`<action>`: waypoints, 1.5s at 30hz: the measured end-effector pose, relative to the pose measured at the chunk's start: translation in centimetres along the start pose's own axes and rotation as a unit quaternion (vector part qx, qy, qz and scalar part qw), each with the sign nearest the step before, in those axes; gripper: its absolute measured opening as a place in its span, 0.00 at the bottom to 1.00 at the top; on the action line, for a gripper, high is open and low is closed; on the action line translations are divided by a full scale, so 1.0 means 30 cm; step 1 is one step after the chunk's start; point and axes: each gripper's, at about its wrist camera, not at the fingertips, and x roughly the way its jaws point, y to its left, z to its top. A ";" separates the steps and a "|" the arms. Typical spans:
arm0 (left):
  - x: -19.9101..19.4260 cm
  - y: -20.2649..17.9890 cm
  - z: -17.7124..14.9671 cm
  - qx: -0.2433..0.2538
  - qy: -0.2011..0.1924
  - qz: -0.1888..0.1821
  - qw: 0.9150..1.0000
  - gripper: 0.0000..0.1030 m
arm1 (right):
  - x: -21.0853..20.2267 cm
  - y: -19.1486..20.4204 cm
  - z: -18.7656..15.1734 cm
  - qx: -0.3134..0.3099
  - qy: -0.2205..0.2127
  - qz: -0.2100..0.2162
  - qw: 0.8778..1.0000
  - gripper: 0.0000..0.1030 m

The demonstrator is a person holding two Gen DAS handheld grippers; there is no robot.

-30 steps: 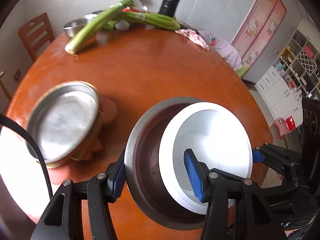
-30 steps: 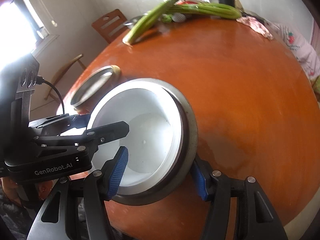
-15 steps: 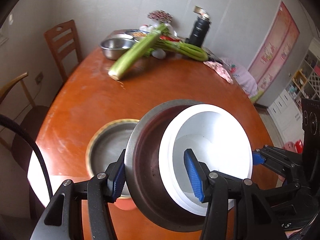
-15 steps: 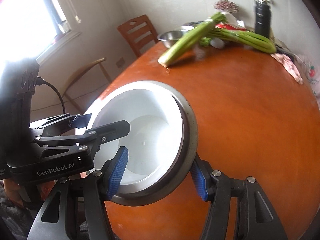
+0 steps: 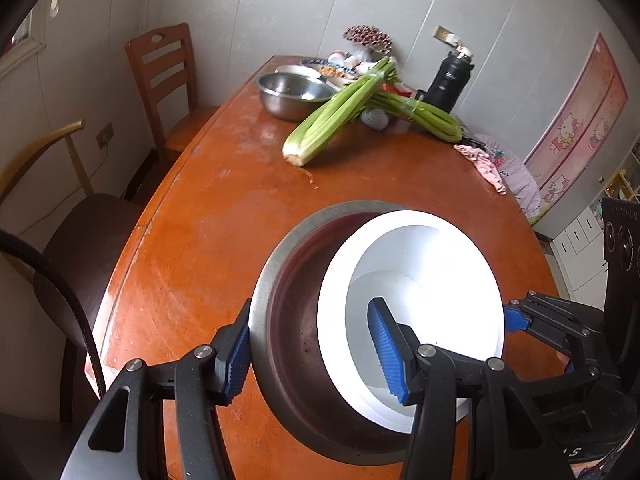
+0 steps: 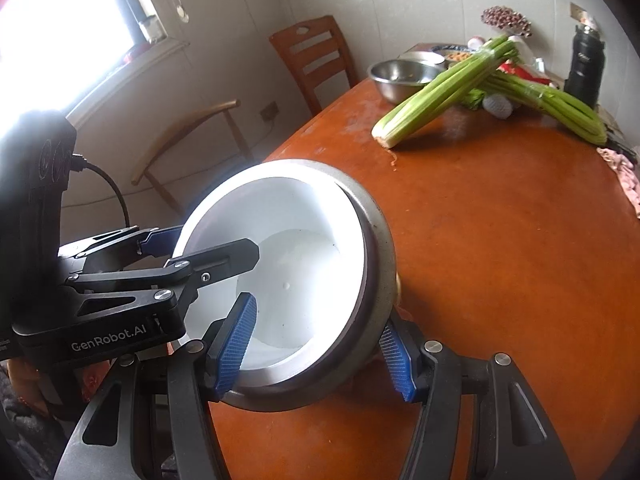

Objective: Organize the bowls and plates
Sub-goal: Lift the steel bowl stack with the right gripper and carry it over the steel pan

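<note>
So the white bowl (image 5: 420, 304) already sits nested inside the metal bowl (image 5: 288, 344), and both grippers clamp that stack by its rim: left gripper (image 5: 316, 350) on one side, right gripper (image 6: 316, 350) on the other, holding it tilted above the orange table (image 5: 224, 216). Stacking looks done; setting it down somewhere is what's left, I'd guess. Far past the stack there's another steel basin (image 5: 292, 94), celery (image 5: 340, 110) and a black flask (image 5: 450, 80), well apart, nothing blocking.

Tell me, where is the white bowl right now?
The white bowl sits nested inside the metal bowl, low in both views, held above the near table edge by the left gripper and right gripper.
</note>
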 end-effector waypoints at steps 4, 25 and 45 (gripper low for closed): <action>0.052 0.022 -0.008 -0.004 0.014 -0.003 1.000 0.52 | 0.048 0.001 0.002 0.000 0.016 -0.007 1.000 0.61; 0.168 0.026 -0.055 -0.005 0.048 -0.004 0.999 0.52 | 0.127 -0.056 -0.011 0.016 0.041 -0.011 0.999 0.61; 0.132 0.024 -0.051 0.002 0.034 0.009 0.999 0.53 | 0.104 -0.073 -0.016 0.029 0.028 -0.026 0.999 0.61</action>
